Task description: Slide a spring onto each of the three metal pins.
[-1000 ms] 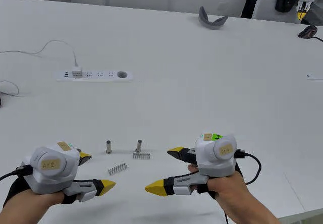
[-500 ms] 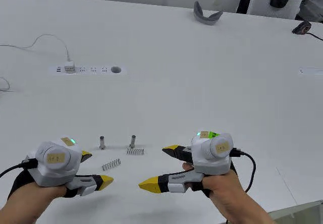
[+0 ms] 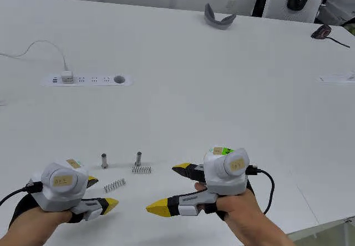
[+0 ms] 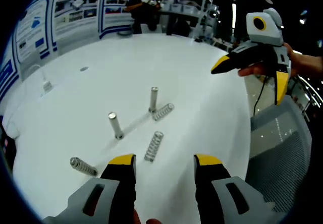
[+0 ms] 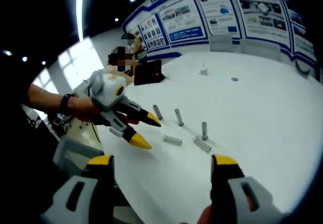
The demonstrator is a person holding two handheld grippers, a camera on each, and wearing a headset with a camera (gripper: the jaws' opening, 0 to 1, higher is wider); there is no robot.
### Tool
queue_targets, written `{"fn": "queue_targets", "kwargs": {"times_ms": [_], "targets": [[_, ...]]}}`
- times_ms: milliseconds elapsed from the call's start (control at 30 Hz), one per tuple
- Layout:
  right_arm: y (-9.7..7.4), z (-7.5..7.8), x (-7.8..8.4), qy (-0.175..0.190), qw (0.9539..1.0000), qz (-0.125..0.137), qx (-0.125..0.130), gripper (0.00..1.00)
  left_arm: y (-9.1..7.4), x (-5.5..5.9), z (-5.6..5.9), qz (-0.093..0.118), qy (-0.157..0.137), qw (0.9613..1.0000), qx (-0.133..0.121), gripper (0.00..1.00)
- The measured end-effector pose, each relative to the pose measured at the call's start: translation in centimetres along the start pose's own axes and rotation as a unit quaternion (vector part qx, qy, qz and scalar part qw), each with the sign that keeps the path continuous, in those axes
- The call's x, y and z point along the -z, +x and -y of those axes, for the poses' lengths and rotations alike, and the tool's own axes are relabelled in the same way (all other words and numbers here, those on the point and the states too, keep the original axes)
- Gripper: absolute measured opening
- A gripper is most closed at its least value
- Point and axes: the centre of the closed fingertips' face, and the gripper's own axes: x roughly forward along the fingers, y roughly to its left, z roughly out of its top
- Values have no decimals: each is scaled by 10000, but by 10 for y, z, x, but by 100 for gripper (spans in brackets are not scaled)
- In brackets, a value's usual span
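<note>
The left hand-held gripper [image 3: 101,193] sits low at 7 o'clock in the head view, held in a hand. Its two yellow tips are spread apart and hold nothing. The right hand-held gripper [image 3: 165,188] is at 5 o'clock, also in a hand. Its tips are spread wide too, and it holds nothing. The tips of the two point toward each other, with a gap between them.

Two small metal pins stand up on the white surface [image 3: 222,91], a bit farther from the person than the tips. The first pin [image 3: 104,160] is at 12 o'clock from the left tips. The second pin [image 3: 138,158] stands near it, at 3 o'clock. The first spring [image 3: 141,169] lies flat right by the foot of the second pin, at 6 o'clock from it. The second spring [image 3: 114,185] lies at 7 o'clock from the first spring, close to the left tips. Neither spring is on a pin.

In the right gripper view a third pin [image 5: 158,112] shows just beside the left tips. In the left gripper view a ribbed thing [image 4: 83,166] sits at 9 o'clock from the tips. The picture bends too much there to tell if it is that pin or a spring.

Far off at 11 o'clock a white power strip [image 3: 89,80] lies on the surface with a white plug [image 3: 67,77] in it.
</note>
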Motion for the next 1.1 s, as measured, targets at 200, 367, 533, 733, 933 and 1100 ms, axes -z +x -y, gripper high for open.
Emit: {"fn": "queue_targets", "kwargs": {"times_ms": [200,367,533,733,933,1100], "targets": [[2,-1,-1,36,10000,20,-29,80,11,5,-5,-110,143,9998,-89,42],[3,-3,-5,20,10000,26,-24,80,18,8,-13,-164,91,9996,-200,35],[2,-2,-6,24,10000,25,-7,80,25,13,-20,-241,120,9993,-266,29],[1,-1,-4,45,10000,1,35,80,30,14,-19,-247,217,9992,-227,26],[-1,0,-5,35,10000,-15,63,80,33,14,-26,-212,224,9991,-290,19],[-1,1,-4,62,9999,-26,85,80,33,14,-30,-206,287,9986,-402,13]]}}
